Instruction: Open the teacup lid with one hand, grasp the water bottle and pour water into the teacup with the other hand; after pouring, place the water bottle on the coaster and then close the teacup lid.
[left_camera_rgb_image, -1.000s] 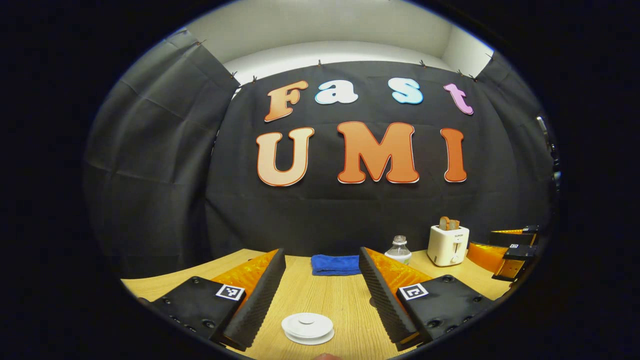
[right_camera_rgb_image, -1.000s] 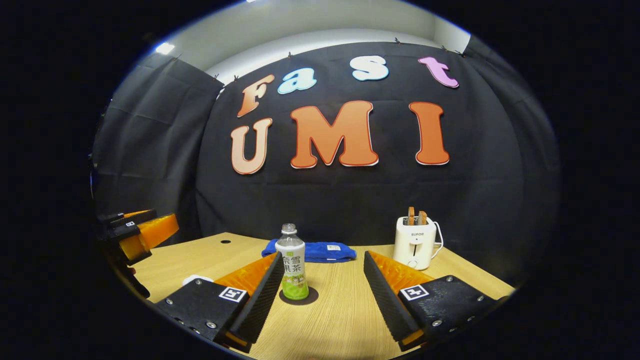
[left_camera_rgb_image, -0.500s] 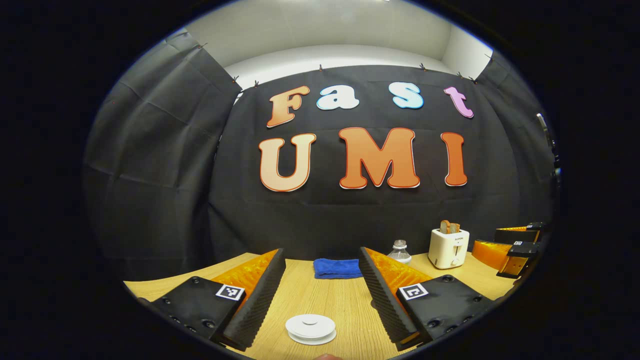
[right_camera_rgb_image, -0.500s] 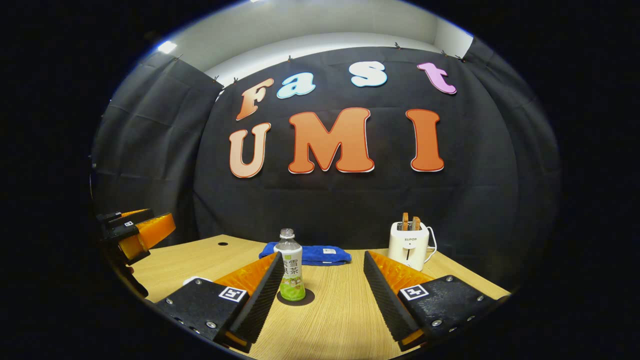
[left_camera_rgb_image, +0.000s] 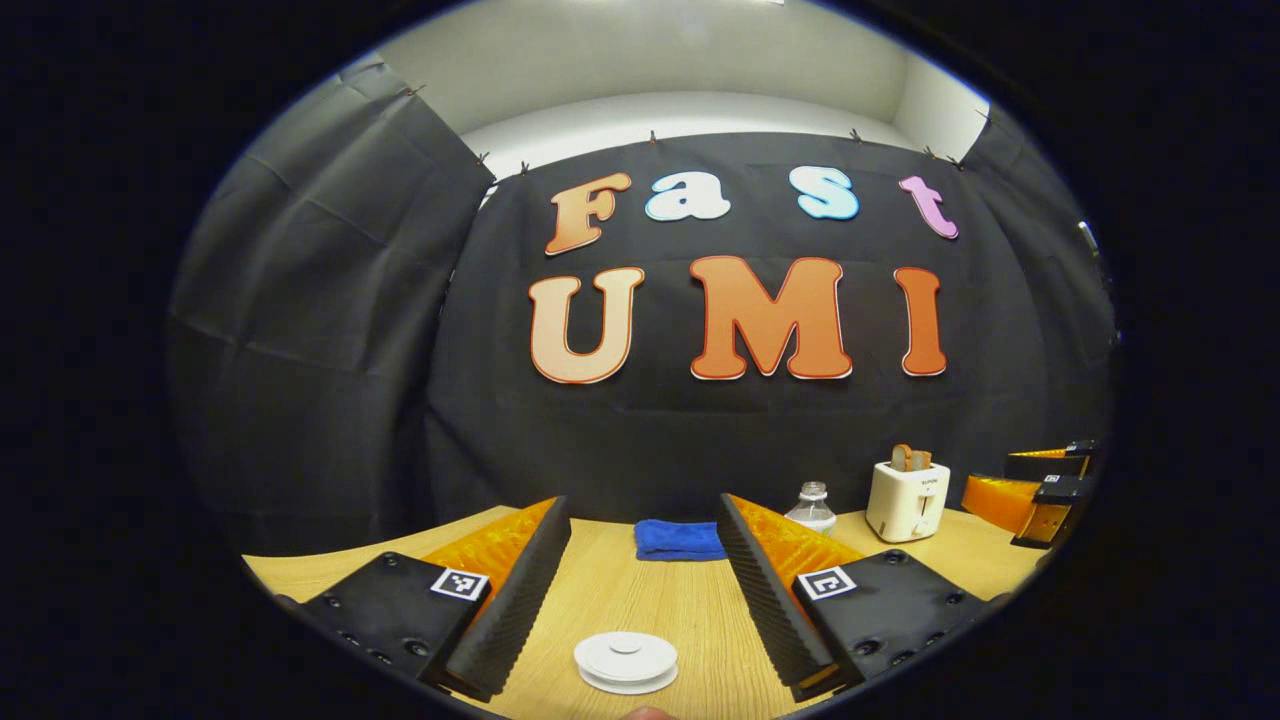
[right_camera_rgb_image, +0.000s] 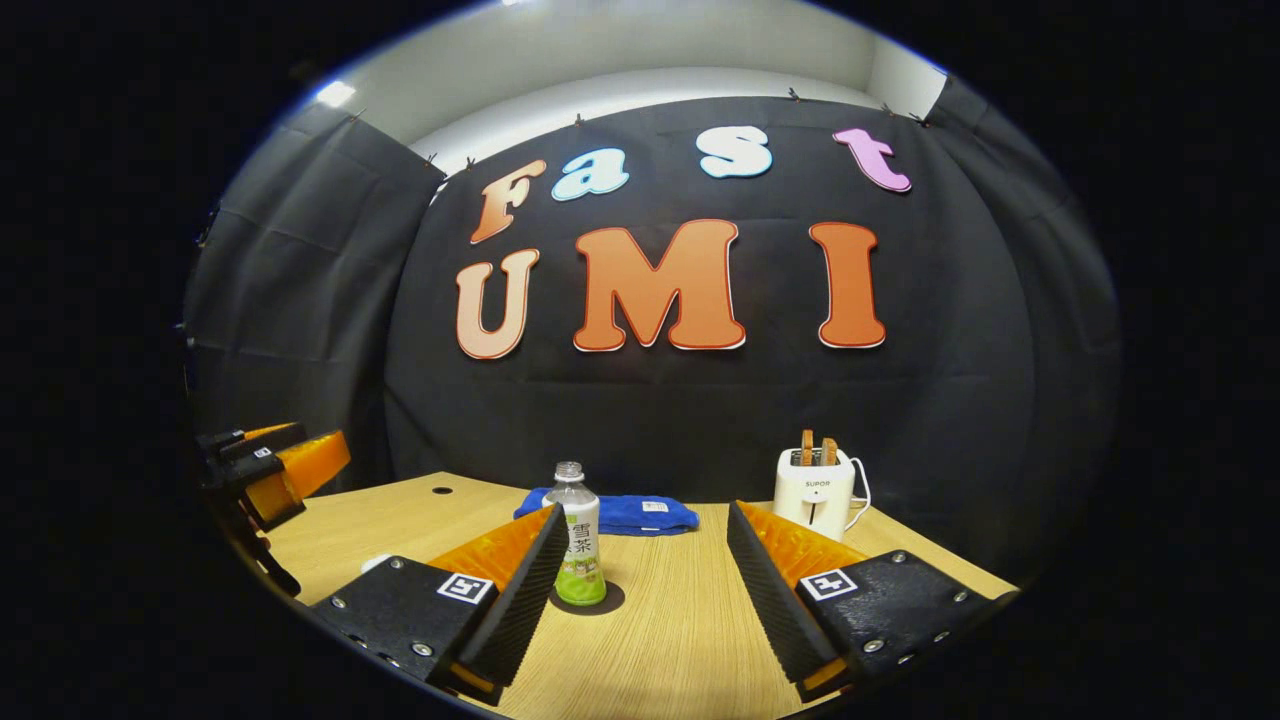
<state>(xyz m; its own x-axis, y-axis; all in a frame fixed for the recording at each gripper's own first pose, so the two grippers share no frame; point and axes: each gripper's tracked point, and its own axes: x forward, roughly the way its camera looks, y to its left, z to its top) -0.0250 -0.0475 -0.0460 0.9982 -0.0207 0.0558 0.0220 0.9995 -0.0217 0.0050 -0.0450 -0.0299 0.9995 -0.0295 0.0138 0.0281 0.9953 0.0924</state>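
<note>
Black cloth wall (right_camera_rgb_image: 700, 420) behind a wooden table (right_camera_rgb_image: 670, 640), white wall (left_camera_rgb_image: 650, 50) above, ceiling light (right_camera_rgb_image: 333, 95) at upper left

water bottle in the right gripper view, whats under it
The water bottle stands upright on a dark round coaster on the wooden table. The coaster's middle is covered by the bottle, its left edge by a tool finger.

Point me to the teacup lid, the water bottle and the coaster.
teacup lid (left_camera_rgb_image: 626, 658), left gripper view: top face beside the knob.
water bottle (right_camera_rgb_image: 579, 560), right gripper view: label on the body.
coaster (right_camera_rgb_image: 613, 600), right gripper view: dark rim right of the bottle's base.
</note>
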